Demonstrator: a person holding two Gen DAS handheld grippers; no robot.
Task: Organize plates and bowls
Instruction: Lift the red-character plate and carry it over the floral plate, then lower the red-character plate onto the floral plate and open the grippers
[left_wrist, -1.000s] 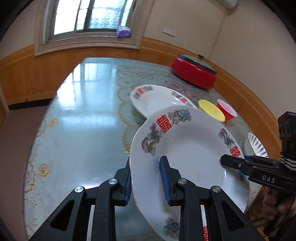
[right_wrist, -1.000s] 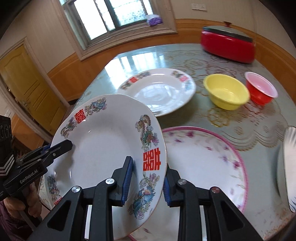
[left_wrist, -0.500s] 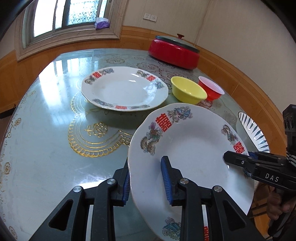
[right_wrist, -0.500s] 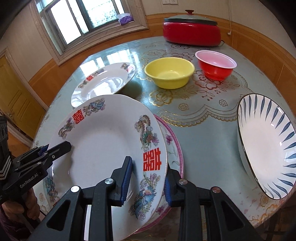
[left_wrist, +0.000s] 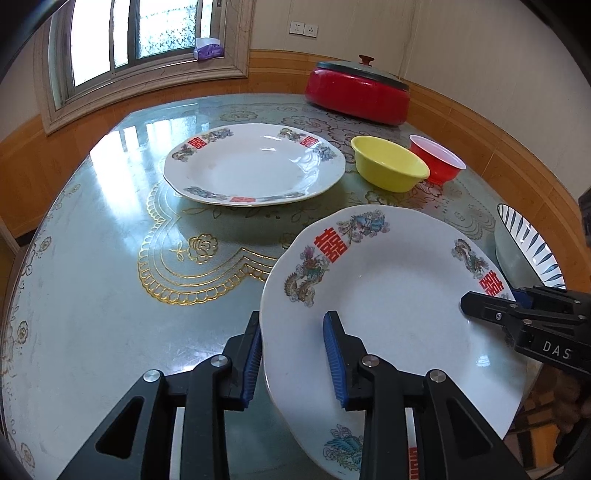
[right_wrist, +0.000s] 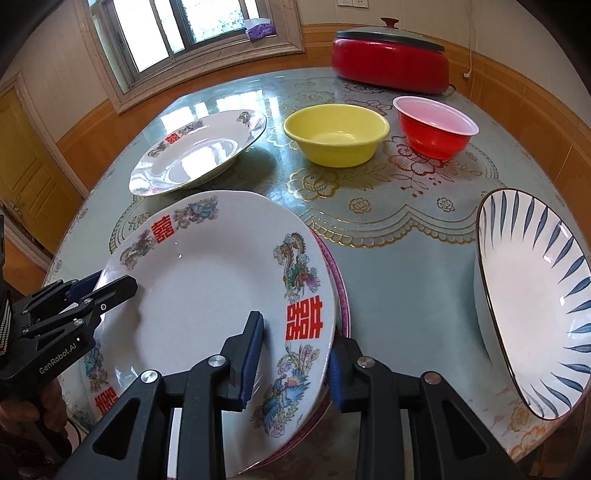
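We had both grippers clamped on one dragon plate (left_wrist: 399, 295): left gripper (left_wrist: 293, 354) jaws pinching its left rim, right gripper (right_wrist: 295, 354) jaws its right rim, above a pink-rimmed plate (right_wrist: 341, 280). Ahead of the jaws on the worktop (left_wrist: 92, 258) sat a matching plate (left_wrist: 255, 166), yellow bowl (right_wrist: 336, 134), red bowl (right_wrist: 436, 127); a striped plate (right_wrist: 535, 314) lay right of the right jaws.

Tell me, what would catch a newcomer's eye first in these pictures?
Probably the white plate with red characters and dragons, gripped on opposite rims by the left gripper and right gripper, over a pink-rimmed plate. Behind it sit a yellow bowl and red bowl.
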